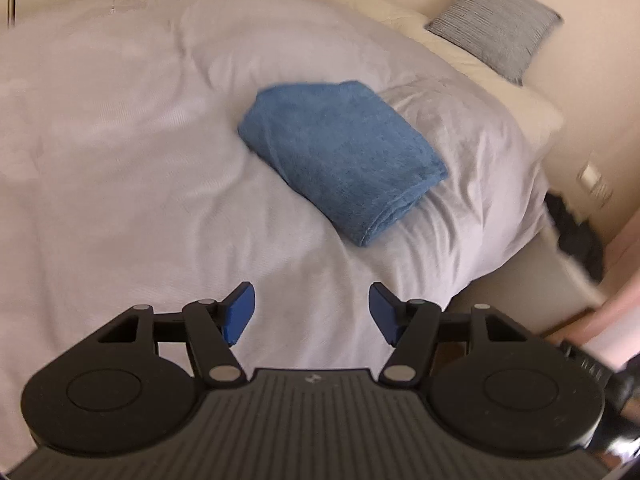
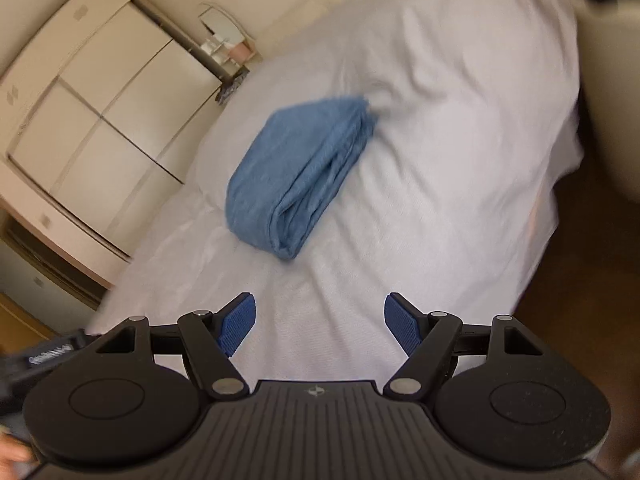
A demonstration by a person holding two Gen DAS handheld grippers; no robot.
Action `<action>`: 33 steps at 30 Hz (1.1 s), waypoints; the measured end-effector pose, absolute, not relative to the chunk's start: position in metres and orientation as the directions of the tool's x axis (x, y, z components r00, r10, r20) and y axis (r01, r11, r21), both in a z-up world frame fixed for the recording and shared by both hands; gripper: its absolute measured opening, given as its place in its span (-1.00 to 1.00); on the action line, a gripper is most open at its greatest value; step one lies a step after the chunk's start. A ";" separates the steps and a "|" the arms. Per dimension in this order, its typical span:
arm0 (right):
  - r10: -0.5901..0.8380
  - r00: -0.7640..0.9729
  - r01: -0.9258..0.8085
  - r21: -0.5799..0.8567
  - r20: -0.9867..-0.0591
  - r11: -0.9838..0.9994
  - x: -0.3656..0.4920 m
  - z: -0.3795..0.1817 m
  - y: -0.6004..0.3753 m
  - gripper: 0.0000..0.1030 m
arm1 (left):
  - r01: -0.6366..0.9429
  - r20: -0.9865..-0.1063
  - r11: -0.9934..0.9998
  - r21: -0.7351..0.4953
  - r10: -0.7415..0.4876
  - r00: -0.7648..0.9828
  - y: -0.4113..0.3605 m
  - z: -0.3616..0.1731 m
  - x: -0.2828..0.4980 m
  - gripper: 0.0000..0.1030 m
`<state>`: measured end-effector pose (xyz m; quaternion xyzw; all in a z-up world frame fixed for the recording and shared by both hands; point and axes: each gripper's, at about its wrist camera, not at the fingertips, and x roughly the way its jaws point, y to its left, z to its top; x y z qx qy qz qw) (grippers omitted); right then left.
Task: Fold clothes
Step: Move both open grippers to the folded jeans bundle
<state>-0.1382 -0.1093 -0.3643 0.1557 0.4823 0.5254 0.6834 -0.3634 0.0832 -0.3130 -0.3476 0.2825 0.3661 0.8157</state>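
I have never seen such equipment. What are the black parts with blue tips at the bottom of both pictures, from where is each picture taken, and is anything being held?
The black parts are hand-held grippers; a person holds one in each hand. Each carries a camera looking forward along its two fingers, so you see the tool's own front. One picture comes from the left gripper, the other from the right gripper. The blue tips are the finger pads.

Both look down at a bed with a white duvet. On it lies a folded blue towel, seen from two sides; the right view shows its stacked layers. A grey cushion stands by the wall.

Nothing is held: both grippers are open, with only duvet showing between the pads.
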 end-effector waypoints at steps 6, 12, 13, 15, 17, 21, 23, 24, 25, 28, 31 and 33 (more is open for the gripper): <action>0.929 -0.158 -0.329 0.905 -0.333 0.269 -0.118 -0.407 -0.071 0.46 | -0.753 -0.676 0.358 -0.552 0.336 0.656 0.153 -0.347 -0.365 0.14; 0.932 -0.102 -0.246 0.916 -0.349 0.316 -0.095 -0.426 -0.014 0.60 | -0.696 -0.623 0.252 -0.673 0.315 0.716 0.225 -0.379 -0.351 0.20; 0.931 -0.090 -0.236 0.916 -0.353 0.325 -0.090 -0.430 -0.008 0.63 | -0.689 -0.618 0.233 -0.686 0.313 0.721 0.237 -0.385 -0.347 0.20; 0.931 -0.066 -0.214 0.917 -0.358 0.337 -0.082 -0.436 0.005 0.63 | -0.673 -0.608 0.195 -0.714 0.306 0.733 0.258 -0.398 -0.339 0.20; 0.935 -0.052 -0.200 0.921 -0.352 0.335 -0.075 -0.440 0.013 0.63 | -0.652 -0.595 0.162 -0.741 0.292 0.749 0.274 -0.410 -0.333 0.20; 0.932 -0.038 -0.205 0.916 -0.360 0.345 -0.066 -0.443 0.024 0.63 | -0.628 -0.575 0.142 -0.765 0.288 0.766 0.293 -0.425 -0.324 0.20; 0.930 -0.035 -0.204 0.914 -0.366 0.352 -0.063 -0.445 0.028 0.63 | -0.622 -0.568 0.145 -0.770 0.290 0.770 0.297 -0.428 -0.321 0.20; 0.929 -0.033 -0.201 0.913 -0.368 0.355 -0.062 -0.446 0.029 0.63 | -0.619 -0.565 0.145 -0.772 0.291 0.772 0.299 -0.429 -0.319 0.20; 0.928 -0.030 -0.199 0.912 -0.371 0.358 -0.061 -0.447 0.031 0.62 | -0.617 -0.562 0.146 -0.774 0.292 0.774 0.300 -0.430 -0.317 0.20; 0.926 -0.024 -0.196 0.910 -0.376 0.364 -0.058 -0.449 0.034 0.61 | -0.630 -0.573 0.159 -0.760 0.295 0.765 0.303 -0.431 -0.311 0.20; 0.926 -0.024 -0.197 0.909 -0.378 0.366 -0.056 -0.450 0.036 0.61 | -0.644 -0.582 0.176 -0.745 0.301 0.756 0.302 -0.429 -0.308 0.20; 0.926 -0.023 -0.194 0.910 -0.378 0.367 -0.055 -0.450 0.038 0.61 | -0.648 -0.585 0.182 -0.740 0.304 0.752 0.301 -0.429 -0.308 0.20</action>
